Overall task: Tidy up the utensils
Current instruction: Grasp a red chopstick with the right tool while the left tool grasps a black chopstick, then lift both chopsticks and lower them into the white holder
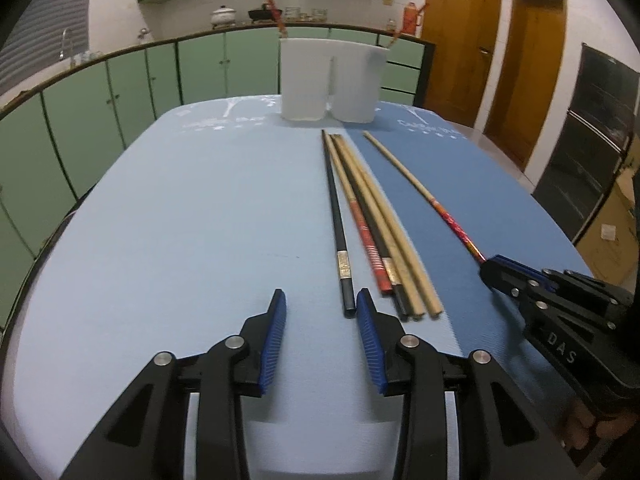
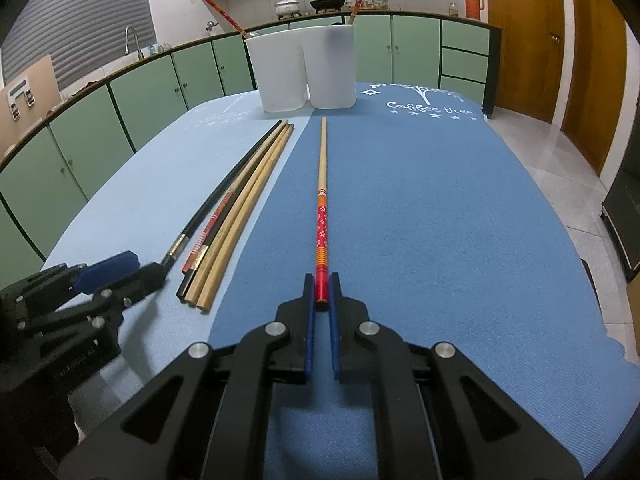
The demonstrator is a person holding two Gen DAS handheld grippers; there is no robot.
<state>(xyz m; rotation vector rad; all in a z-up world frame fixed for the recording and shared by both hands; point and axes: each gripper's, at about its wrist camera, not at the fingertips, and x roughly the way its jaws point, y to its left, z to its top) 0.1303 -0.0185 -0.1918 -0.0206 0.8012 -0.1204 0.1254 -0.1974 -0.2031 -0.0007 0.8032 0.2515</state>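
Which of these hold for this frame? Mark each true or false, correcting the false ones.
1. The right gripper is shut on the red patterned chopstick. True.
2. The left gripper holds the black chopstick. False: nothing sits between its fingers; that chopstick lies beside one fingertip.
3. The white holder is empty. False: chopsticks already stand in it.
4. A bundle of chopsticks lies on the blue cloth. True.
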